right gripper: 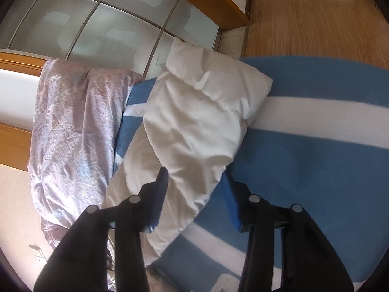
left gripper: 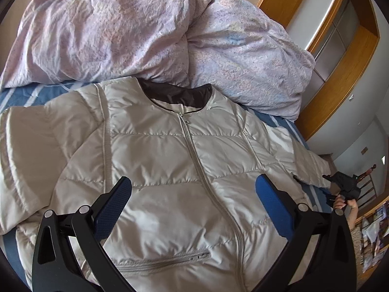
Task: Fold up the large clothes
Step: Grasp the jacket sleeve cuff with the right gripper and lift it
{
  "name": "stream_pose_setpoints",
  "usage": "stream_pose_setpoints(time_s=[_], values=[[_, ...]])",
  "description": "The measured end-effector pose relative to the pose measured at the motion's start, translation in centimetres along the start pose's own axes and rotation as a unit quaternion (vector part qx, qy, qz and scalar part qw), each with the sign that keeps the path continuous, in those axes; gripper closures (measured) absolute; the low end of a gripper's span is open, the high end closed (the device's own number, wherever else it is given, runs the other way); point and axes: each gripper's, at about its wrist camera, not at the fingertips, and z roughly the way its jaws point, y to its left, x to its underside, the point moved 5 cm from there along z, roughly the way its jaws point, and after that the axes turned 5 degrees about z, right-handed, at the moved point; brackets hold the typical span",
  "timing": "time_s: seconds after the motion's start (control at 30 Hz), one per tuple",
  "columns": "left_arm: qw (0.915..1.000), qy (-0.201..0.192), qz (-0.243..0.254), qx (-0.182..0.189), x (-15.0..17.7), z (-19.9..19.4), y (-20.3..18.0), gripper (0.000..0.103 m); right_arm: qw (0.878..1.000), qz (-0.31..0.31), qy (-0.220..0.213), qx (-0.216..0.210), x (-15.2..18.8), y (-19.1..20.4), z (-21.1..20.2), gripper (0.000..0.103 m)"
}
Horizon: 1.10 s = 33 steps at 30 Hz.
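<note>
A white quilted puffer jacket (left gripper: 170,170) lies face up on the bed, zipped, its dark-lined collar toward the duvet and both sleeves spread out. My left gripper (left gripper: 194,189) is open and hovers above the jacket's chest, holding nothing. In the right wrist view my right gripper (right gripper: 197,182) is open with its fingers on either side of the jacket's right sleeve (right gripper: 194,121), low over the bed. The right gripper also shows in the left wrist view (left gripper: 345,187), beside that sleeve's cuff.
A crumpled pink-lilac duvet (left gripper: 145,29) is heaped behind the collar and hangs over the bed's side (right gripper: 73,133). The blue and white striped sheet (right gripper: 316,158) shows around the sleeve. A wooden wardrobe with glass doors (right gripper: 109,24) and wood floor (right gripper: 316,12) lie beyond the bed.
</note>
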Motion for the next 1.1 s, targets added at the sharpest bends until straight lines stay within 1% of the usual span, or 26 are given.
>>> stream_pose_setpoints(time_s=[0.07,0.13,0.27,0.3,0.33,0.37,0.4,0.43,0.47,0.57,0.6,0.63,0.67,0.73,0.8,0.87,0.9,0.93,0.97,1.0,1.07,1.1], values=[[1.0000,-0.001,-0.004,0.009,-0.4,0.4,0.0,0.001,1.000,0.003,-0.006,0.004,-0.3,-0.2,0.3,0.070],[0.9998,-0.004,-0.007,0.017,-0.7,0.6,0.0,0.001,1.000,0.007,-0.010,0.008,-0.4,-0.3,0.3,0.074],[0.9995,-0.007,-0.015,0.027,-1.1,0.9,0.4,0.001,1.000,0.015,-0.015,0.004,-0.4,-0.4,0.3,0.073],[0.9995,-0.005,-0.014,0.028,-1.1,1.1,0.4,0.001,1.000,0.022,-0.016,0.001,-0.4,-0.5,0.4,0.072],[0.9995,-0.004,-0.014,0.028,-1.1,1.2,0.5,0.001,0.999,0.025,-0.019,-0.002,-0.3,-0.3,0.4,0.069],[0.9995,-0.002,-0.014,0.028,-1.1,1.4,0.6,0.001,1.000,0.018,-0.023,0.007,-0.3,0.0,0.6,0.069],[0.9995,-0.001,-0.015,0.029,-1.2,1.5,0.7,0.001,0.999,0.010,-0.026,0.022,-0.2,0.3,0.6,0.071],[0.9994,0.000,-0.016,0.031,-1.2,1.6,0.8,0.001,0.998,-0.014,-0.032,0.052,-0.2,0.8,0.8,0.083],[0.9993,0.001,-0.019,0.033,-1.2,1.6,1.0,0.001,0.996,-0.031,-0.039,0.072,-0.2,1.2,0.9,0.092],[0.9988,0.006,-0.031,0.039,-1.2,1.6,1.6,0.001,0.992,-0.058,-0.057,0.095,-0.3,2.6,0.5,0.097],[0.9984,0.010,-0.037,0.042,-1.2,1.6,1.9,0.001,0.987,-0.091,-0.078,0.104,-0.1,4.1,0.0,0.098],[0.9979,0.014,-0.044,0.046,-1.3,1.6,2.3,0.001,0.982,-0.120,-0.095,0.111,0.1,5.3,-0.6,0.098],[0.9972,0.016,-0.052,0.052,-1.3,1.6,2.7,0.001,0.974,-0.156,-0.118,0.116,0.6,7.1,-1.3,0.098],[0.9953,0.020,-0.070,0.064,-1.4,1.7,3.4,0.001,0.959,-0.218,-0.149,0.108,2.0,10.6,-2.6,0.098],[0.9922,0.022,-0.093,0.080,-1.6,1.8,4.1,0.001,0.944,-0.274,-0.166,0.083,4.4,14.3,-3.8,0.098],[0.9889,0.020,-0.112,0.095,-1.9,1.8,4.6,0.001,0.920,-0.349,-0.174,0.046,8.5,18.5,-4.9,0.098],[0.9878,0.017,-0.118,0.100,-2.0,1.7,4.8,0.001,0.909,-0.378,-0.174,0.030,10.4,20.1,-5.3,0.098],[0.9867,0.015,-0.124,0.105,-2.1,1.7,4.9,0.001,0.895,-0.412,-0.171,0.009,12.8,21.7,-5.7,0.098],[0.9852,0.012,-0.131,0.110,-2.1,1.7,5.1,0.001,0.877,-0.452,-0.163,-0.017,15.9,23.2,-6.0,0.098],[0.9837,0.011,-0.138,0.114,-2.2,1.7,5.2,0.001,0.865,-0.477,-0.152,-0.037,18.2,23.9,-6.2,0.098],[0.9784,0.010,-0.158,0.132,-2.2,1.9,5.6,0.001,0.840,-0.525,-0.111,-0.079,23.4,24.8,-5.9,0.098],[0.9758,0.011,-0.168,0.140,-2.3,2.0,5.7,0.001,0.830,-0.543,-0.087,-0.092,25.7,25.0,-5.5,0.098]])
